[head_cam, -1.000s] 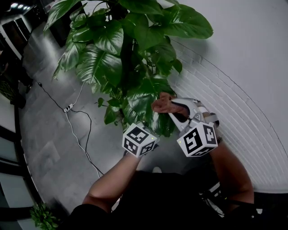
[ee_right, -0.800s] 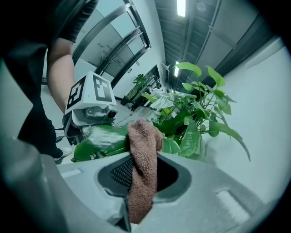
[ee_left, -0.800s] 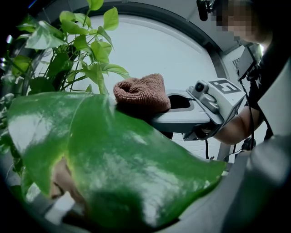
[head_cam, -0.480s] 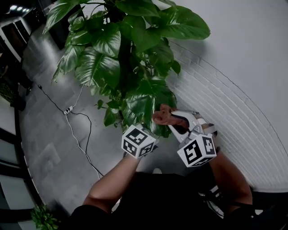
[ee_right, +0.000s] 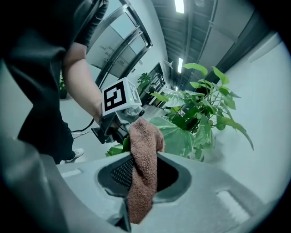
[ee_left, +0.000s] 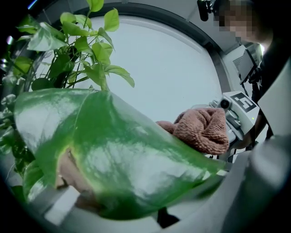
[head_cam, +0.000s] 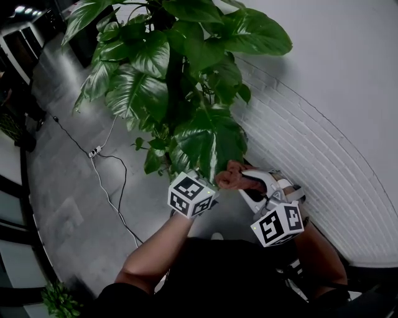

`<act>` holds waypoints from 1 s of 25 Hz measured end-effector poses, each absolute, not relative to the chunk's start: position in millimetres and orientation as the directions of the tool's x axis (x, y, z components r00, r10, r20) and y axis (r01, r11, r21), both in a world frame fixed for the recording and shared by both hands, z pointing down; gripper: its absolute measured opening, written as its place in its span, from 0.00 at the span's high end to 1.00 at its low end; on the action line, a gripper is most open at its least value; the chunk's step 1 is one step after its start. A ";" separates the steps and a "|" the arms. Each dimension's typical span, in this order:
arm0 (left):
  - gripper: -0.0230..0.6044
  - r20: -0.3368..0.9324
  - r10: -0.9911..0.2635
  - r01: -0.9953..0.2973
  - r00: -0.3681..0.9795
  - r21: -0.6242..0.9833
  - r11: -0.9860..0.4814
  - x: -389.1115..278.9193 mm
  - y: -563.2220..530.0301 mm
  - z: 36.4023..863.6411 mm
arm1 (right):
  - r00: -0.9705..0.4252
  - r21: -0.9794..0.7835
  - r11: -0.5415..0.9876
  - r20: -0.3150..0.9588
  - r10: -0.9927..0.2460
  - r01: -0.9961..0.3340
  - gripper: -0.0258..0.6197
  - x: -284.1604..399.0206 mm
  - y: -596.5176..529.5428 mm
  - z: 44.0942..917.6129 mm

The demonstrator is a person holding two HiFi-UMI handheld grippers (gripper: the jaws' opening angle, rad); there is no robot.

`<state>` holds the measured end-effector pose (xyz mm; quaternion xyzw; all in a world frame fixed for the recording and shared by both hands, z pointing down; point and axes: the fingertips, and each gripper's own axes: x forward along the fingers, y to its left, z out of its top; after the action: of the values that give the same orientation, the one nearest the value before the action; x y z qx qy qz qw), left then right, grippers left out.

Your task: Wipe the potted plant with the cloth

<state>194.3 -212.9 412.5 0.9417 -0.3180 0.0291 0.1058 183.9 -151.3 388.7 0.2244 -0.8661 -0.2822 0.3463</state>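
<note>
Left gripper (head_cam: 194,192) is clamped shut on the tip of a big leaf (head_cam: 208,140) at the bottom front of the potted plant (head_cam: 168,68), holding it out flat. Right gripper (head_cam: 249,183) has its jaws pinched on the brown cloth (head_cam: 229,179), and the bunched end sits right at that leaf's lower edge, on the plant's wall side.

Office-type corridor showing: grey tiled floor (head_cam: 68,205), glass partitions (ee_right: 119,43) lining side, strip lights (ee_right: 179,5) glowing overhead, white brick wall (head_cam: 305,155) running alongside.
</note>
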 end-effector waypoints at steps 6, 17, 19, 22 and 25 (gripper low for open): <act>0.94 0.122 -0.599 -0.611 0.791 0.178 -0.771 189.3 -211.9 414.2 | -0.639 0.644 0.762 0.556 -0.532 -0.074 0.85 189.7 -128.8 372.4; 0.94 0.103 -0.604 -0.611 0.791 0.183 -0.770 190.6 -211.4 413.2 | -0.690 0.766 0.627 0.378 -0.618 -0.142 0.85 152.9 -183.4 296.0; 0.94 0.098 -0.593 -0.600 0.799 0.179 -0.780 195.0 -208.6 410.1 | -0.685 0.767 0.628 0.385 -0.618 -0.135 0.85 144.2 -193.0 310.2; 0.94 0.100 -0.587 -0.595 0.804 0.174 -0.785 195.5 -206.5 408.4 | -0.673 0.758 0.643 0.420 -0.609 -0.109 0.85 140.3 -192.6 331.6; 0.94 0.105 -0.594 -0.602 0.798 0.177 -0.778 190.3 -209.6 409.8 | -0.674 0.746 0.659 0.437 -0.596 -0.099 0.85 140.8 -184.6 342.7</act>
<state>190.3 -209.6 409.8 0.9427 -0.3171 0.0215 0.1012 140.8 -184.6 342.7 0.2064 -0.8420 -0.3578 0.3469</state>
